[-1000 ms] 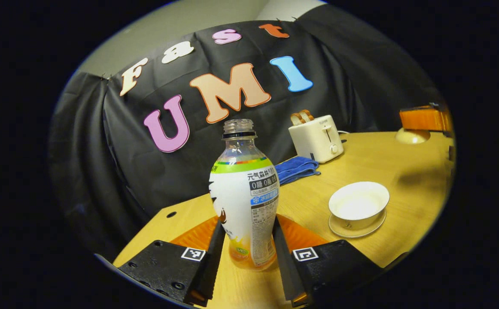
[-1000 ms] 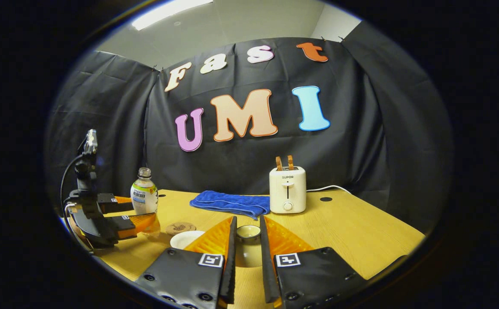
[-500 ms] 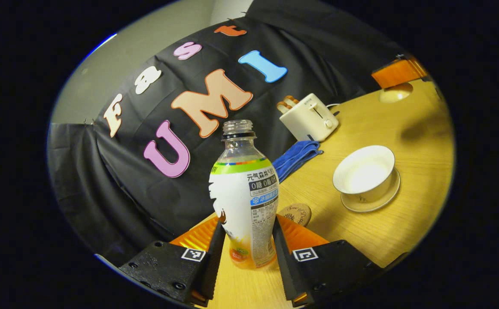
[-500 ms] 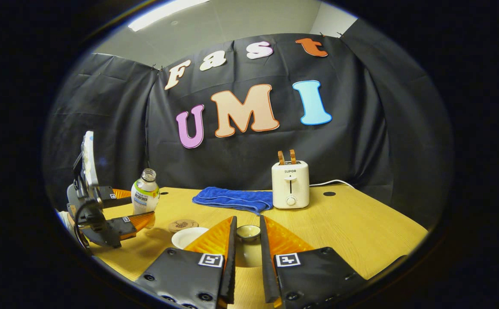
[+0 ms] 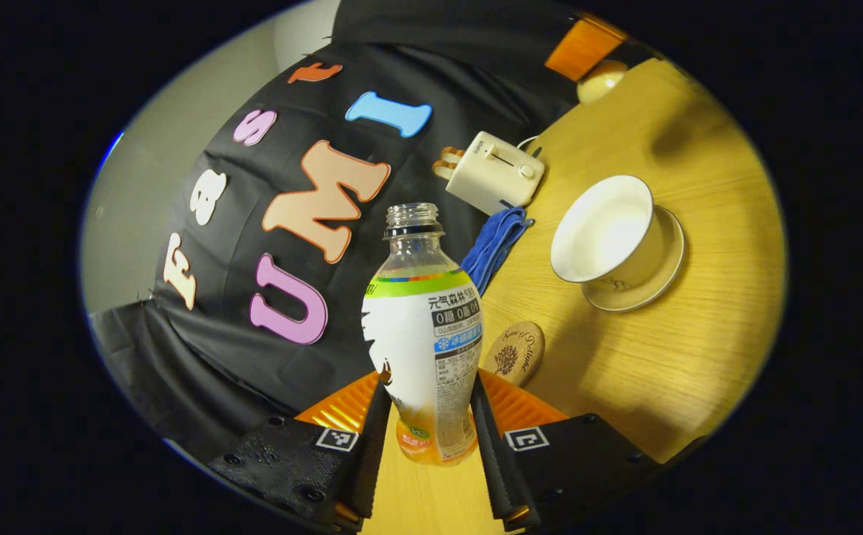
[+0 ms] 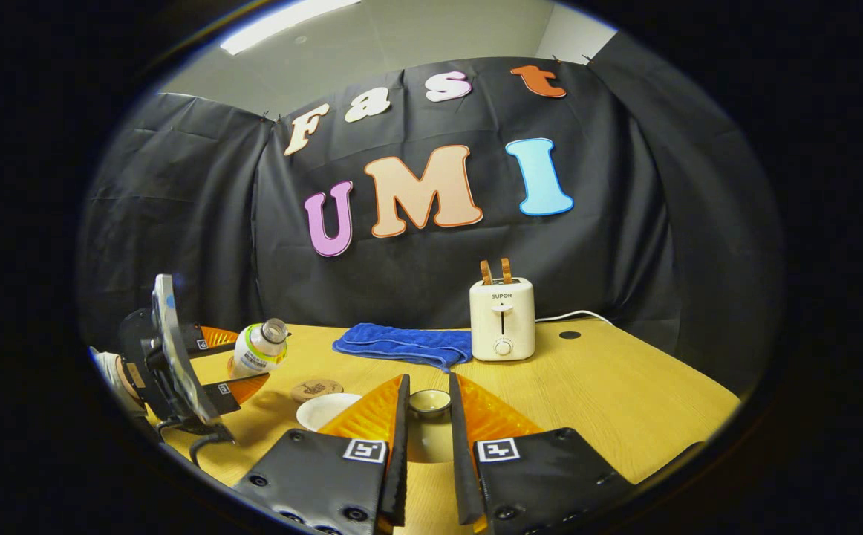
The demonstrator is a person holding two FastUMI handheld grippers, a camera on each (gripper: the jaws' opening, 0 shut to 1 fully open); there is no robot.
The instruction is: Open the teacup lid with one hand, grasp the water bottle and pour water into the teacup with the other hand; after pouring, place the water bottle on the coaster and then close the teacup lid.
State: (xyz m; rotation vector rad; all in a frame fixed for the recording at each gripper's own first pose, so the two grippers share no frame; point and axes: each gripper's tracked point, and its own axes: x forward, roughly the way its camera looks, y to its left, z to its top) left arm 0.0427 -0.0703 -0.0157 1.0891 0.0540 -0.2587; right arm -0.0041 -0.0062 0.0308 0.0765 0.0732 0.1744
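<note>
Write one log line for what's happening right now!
left claw: grips bottle, tilted toward teacup | right claw: holds lid | coaster: bare

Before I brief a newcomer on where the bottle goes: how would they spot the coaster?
Find the wooden table, then the open teacup on its saucer. The coaster lies flat beside it, nearer the bottle in the left gripper: a small brown disc with a printed tree design.
</note>
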